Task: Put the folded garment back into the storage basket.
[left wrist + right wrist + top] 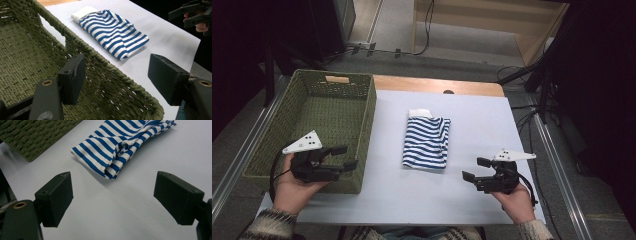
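Both grippers idle, jaws wide, nothing held. Left gripper [346, 156] hangs over the near right corner of the green woven basket [277, 135], jaws straddling its rim in the left gripper view. Right gripper [476, 169] sits over bare white table [412, 200] at about 4 o'clock from the folded shirt [427, 142], pointing at it.

My read: the step is picking up the shirt, probably to drop it in the basket. Suggested approach:
- right gripper goes in toward 10 o'clock and takes the near folded edge, pinching all layers so the fold holds
- left gripper clears the rim first, then takes the shirt's 9 o'clock side
- lift level, else it'll unfold

Shirt: blue and white horizontal stripes, folded into a rough rectangle, long axis 12 to 6. It's mid-table, beside the basket but apart from it. Slight rumple along the right edge; a plain white part sticks out at the far end.
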### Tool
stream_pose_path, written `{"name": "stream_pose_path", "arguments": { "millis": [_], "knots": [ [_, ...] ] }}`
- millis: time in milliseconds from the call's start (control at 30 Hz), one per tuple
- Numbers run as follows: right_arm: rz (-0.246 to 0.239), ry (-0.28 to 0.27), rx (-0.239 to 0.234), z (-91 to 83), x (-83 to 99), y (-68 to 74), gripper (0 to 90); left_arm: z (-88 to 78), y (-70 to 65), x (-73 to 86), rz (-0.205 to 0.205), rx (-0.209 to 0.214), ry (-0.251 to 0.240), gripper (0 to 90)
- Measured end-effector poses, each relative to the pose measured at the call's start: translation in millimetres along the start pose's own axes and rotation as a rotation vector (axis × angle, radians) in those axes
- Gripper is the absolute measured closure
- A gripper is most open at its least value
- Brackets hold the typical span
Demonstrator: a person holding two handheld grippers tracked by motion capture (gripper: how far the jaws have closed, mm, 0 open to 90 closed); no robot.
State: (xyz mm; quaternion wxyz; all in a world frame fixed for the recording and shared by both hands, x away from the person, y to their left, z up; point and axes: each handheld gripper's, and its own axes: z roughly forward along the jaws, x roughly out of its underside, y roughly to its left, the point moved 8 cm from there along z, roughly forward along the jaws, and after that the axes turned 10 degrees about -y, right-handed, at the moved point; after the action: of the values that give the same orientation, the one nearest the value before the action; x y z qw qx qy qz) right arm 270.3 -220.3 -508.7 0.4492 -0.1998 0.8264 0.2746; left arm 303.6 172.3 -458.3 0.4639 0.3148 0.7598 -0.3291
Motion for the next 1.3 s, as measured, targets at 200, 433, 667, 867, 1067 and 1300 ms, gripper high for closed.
{"name": "stream_pose_path", "arguments": {
  "millis": [200,433,667,867,1067,1300],
  "knots": [
    [0.000,0.001,0.002,0.3,0.3,-0.5,14.3,0.1,0.1,0.3,0.000,0.001,0.003,31.0],
    [0.002,0.009,0.004,1.0,1.6,-0.8,14.3,0.3,0.1,0.4,-0.002,0.001,0.004,31.0],
    [-0.002,0.015,0.003,1.8,2.7,-0.7,14.5,0.7,0.2,0.8,-0.004,0.002,0.008,31.0],
    [-0.002,0.021,0.006,2.9,4.1,-1.7,14.5,0.0,-0.8,-2.0,-0.010,-0.007,0.004,30.9],
    [-0.001,0.025,0.004,3.5,4.6,-1.3,14.6,-4.9,-1.7,-17.2,-0.022,-0.064,-0.025,27.6],
    [-0.003,0.024,0.007,3.0,4.6,-1.5,14.6,-8.6,-5.4,-36.9,-0.027,-0.041,-0.073,27.1]
  ]
}}
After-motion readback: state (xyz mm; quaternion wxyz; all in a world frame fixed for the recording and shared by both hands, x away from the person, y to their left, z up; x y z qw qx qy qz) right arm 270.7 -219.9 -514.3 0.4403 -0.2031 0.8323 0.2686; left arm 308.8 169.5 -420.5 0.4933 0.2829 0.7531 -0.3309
